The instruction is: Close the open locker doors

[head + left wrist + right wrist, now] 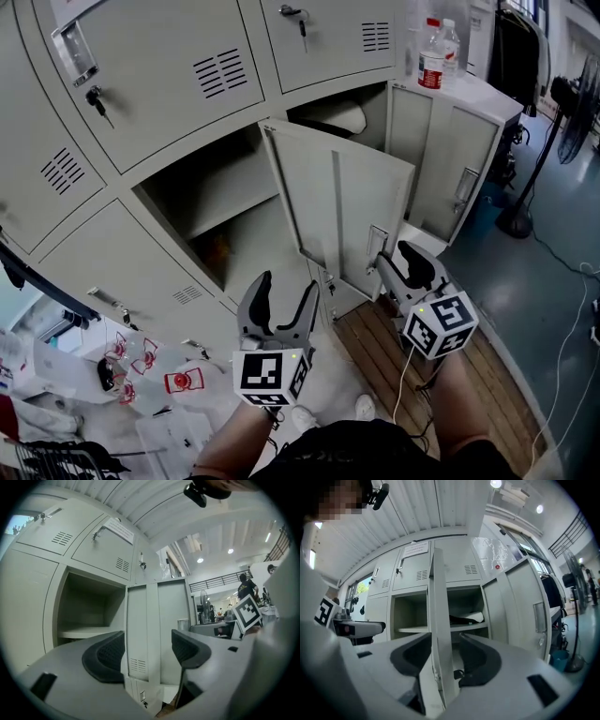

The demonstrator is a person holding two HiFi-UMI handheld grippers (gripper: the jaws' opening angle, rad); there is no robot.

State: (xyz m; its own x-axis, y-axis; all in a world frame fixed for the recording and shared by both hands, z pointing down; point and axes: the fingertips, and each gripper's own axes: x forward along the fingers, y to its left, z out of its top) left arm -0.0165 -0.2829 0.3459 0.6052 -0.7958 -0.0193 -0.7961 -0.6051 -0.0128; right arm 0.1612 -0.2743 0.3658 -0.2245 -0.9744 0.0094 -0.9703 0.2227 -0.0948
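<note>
Middle open door (328, 202) of the lockers (178, 56): hinged on its left side and swung well out from the bank into the room. The inner face shows in the head view, with the latch plate near the free edge. The compartment (211, 202) behind it stands exposed, with one bare shelf.

Right gripper (394, 258): at the door's free edge, just beside the latch plate. In the right gripper view the door (438, 620) appears edge-on and stands upright in the gap of the right gripper (440, 660). The jaws stand fairly wide, one on each side of the sheet. Whether either pad touches the metal cannot be made out.

Left gripper (289, 286): lower in the head view, in front of the door's bottom part and apart from it. In the left gripper view the left gripper (147, 653) has its jaws wide with nothing between them. The door's face (159, 620) shows beyond the gap.

Right open door (455, 164): also swung out, to the right of the first, with its handle plate facing the room. The compartment it exposes holds a white-and-dark item (342, 117) on its shelf.

Surroundings: water bottles (436, 56) on top of the low unit behind the right door. Wooden boards (394, 366) under the person's feet.
</note>
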